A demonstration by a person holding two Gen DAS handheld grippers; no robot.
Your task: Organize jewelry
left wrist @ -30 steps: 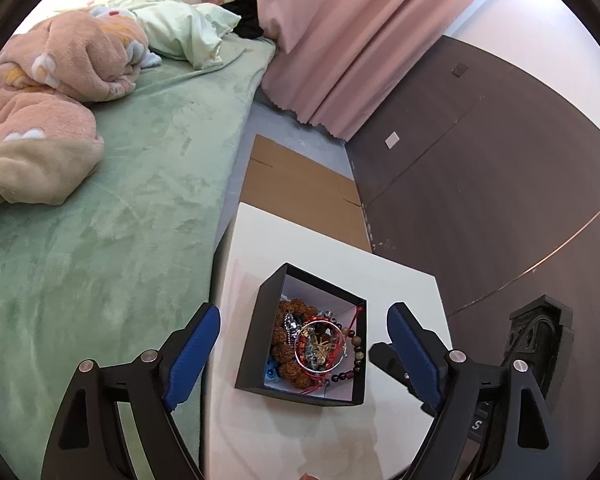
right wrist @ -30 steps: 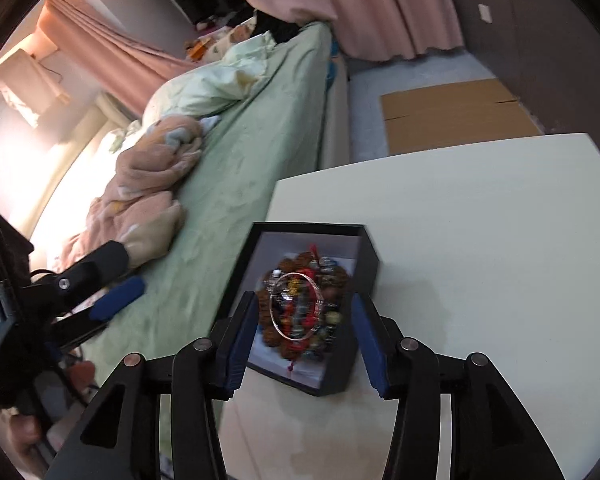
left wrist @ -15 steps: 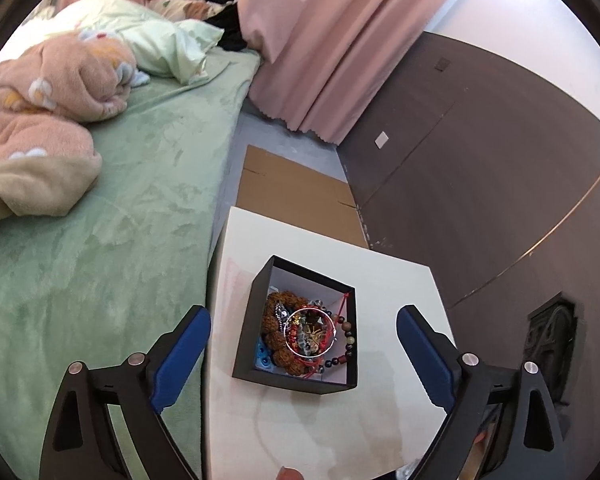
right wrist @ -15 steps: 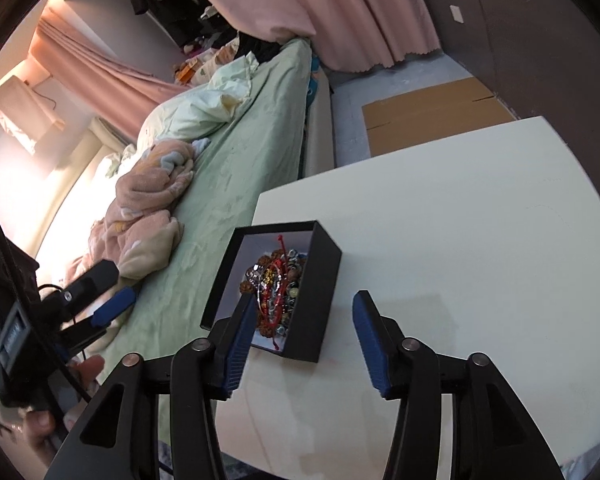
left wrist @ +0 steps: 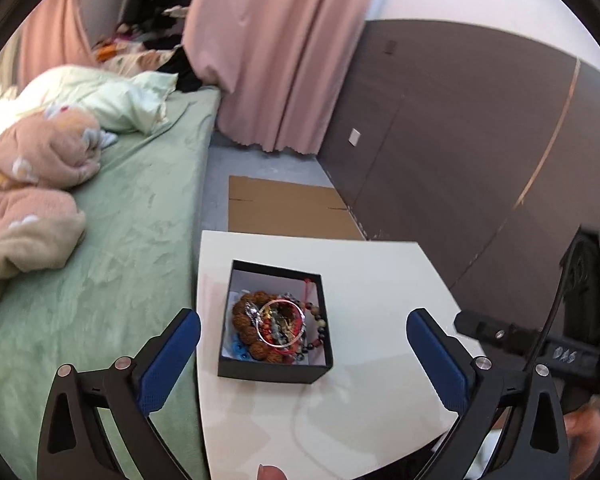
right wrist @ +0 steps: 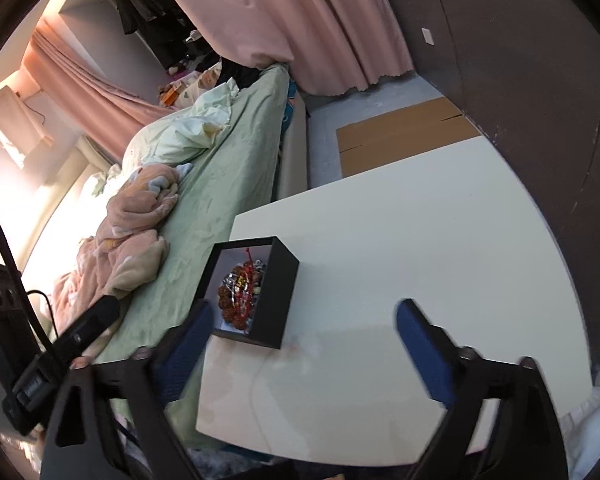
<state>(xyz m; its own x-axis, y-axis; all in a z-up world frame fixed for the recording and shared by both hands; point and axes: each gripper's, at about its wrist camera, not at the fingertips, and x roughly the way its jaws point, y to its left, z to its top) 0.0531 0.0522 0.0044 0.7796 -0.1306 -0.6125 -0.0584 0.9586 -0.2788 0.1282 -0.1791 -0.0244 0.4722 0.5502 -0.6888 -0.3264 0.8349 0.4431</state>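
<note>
White table (left wrist: 380, 280) holds the jewelry box (left wrist: 274, 368) near its bed-side edge; both claws spread wide, empty.

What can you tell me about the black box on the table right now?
The black box is square, lidless and open-topped, with matte dark walls and a pale lining. It sits flat on the white table near the edge beside the bed. Inside lies a tangled heap of jewelry: brown bead bracelets, a thin metal bangle on top, red cord, dark beads. Neither claw touches it.
</note>
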